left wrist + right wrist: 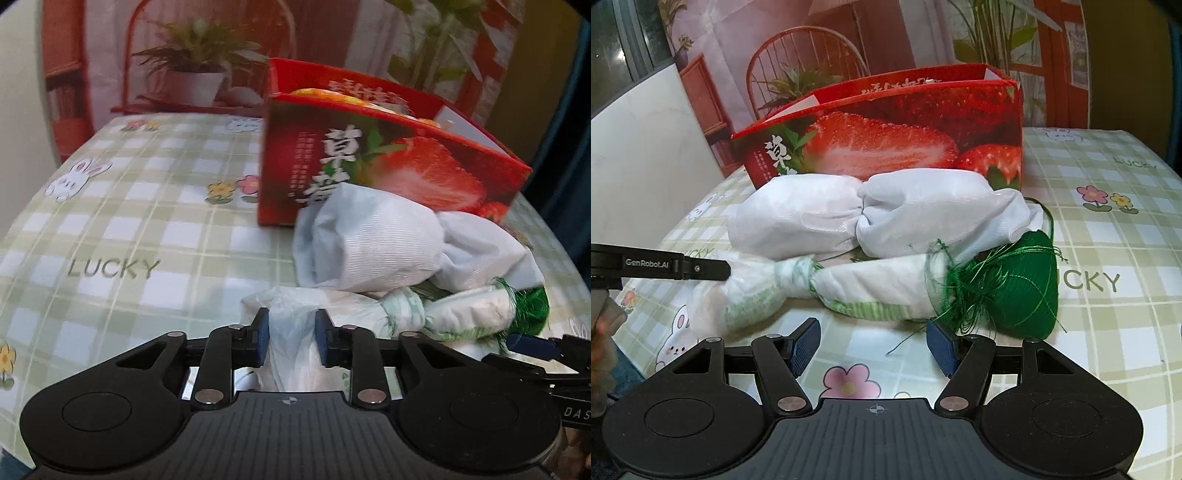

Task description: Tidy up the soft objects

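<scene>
The left gripper (291, 338) is pinching one end of a knotted white plastic bag (827, 291) lying on the checked tablecloth (1108, 332). Behind it are lying one white cloth bundle (871, 210), one green thread ball (1023, 291) and one strawberry box (886, 125). The right gripper (875, 345) is hanging spread, holding nothing.

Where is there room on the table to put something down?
Bare tablecloth lies left of the red box, around the LUCKY print. More lies right of the green yarn. It is crowded in front of the box: the white bundle, the knotted bag and the yarn sit packed together there.
</scene>
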Motion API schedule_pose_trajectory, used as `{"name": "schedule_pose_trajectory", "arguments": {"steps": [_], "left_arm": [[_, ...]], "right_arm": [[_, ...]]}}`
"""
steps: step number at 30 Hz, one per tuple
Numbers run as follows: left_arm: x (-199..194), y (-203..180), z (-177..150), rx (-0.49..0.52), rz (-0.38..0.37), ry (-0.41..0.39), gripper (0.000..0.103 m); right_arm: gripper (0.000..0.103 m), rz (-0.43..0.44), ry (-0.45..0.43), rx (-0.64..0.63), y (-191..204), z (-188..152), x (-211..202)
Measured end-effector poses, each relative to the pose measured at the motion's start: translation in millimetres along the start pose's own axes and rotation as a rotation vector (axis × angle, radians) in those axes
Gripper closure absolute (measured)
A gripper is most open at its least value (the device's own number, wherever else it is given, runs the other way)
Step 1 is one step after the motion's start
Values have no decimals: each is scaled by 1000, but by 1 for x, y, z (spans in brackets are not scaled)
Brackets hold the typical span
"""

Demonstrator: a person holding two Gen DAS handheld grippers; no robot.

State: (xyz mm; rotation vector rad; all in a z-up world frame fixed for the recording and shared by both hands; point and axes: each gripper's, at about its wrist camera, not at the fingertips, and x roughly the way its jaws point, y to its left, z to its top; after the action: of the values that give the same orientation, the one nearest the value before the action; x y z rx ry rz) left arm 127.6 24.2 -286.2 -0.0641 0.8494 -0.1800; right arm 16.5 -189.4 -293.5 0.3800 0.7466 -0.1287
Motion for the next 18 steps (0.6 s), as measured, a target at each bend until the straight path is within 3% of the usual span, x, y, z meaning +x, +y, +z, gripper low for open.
{"name": "schedule_pose_trajectory", "arguments": {"steps": [1, 3, 4, 5, 7, 13, 15, 17, 18], "left_arm": [[-3, 6, -2, -51, -17, 4, 70], [-14, 16, -7, -152, -124, -10, 52], [-20, 18, -10, -184, -167, -22, 36], [-27, 20, -12, -212, -182, -41, 30], [-33, 18, -14, -217, -176, -55, 27], [-13, 11, -21, -177, -156, 33, 31], [-5, 11, -23, -163, -177, 57, 37], [0, 12, -24, -146, -189, 63, 61], [1, 14, -25, -137, -179, 59, 65]], "right_arm": [[43, -6, -6, -10, 0, 0, 0], [43, -18, -20, -38, 2, 0, 0], [43, -22, -27, -50, 3, 0, 0], [43, -23, -31, -57, 4, 0, 1], [43, -25, -33, -61, 4, 2, 3], [43, -37, 0, -71, 6, 0, 15], [43, -42, 4, -69, 5, 0, 16], [43, -46, 10, -62, 4, 0, 18], [43, -47, 14, -61, 4, 0, 18]]}}
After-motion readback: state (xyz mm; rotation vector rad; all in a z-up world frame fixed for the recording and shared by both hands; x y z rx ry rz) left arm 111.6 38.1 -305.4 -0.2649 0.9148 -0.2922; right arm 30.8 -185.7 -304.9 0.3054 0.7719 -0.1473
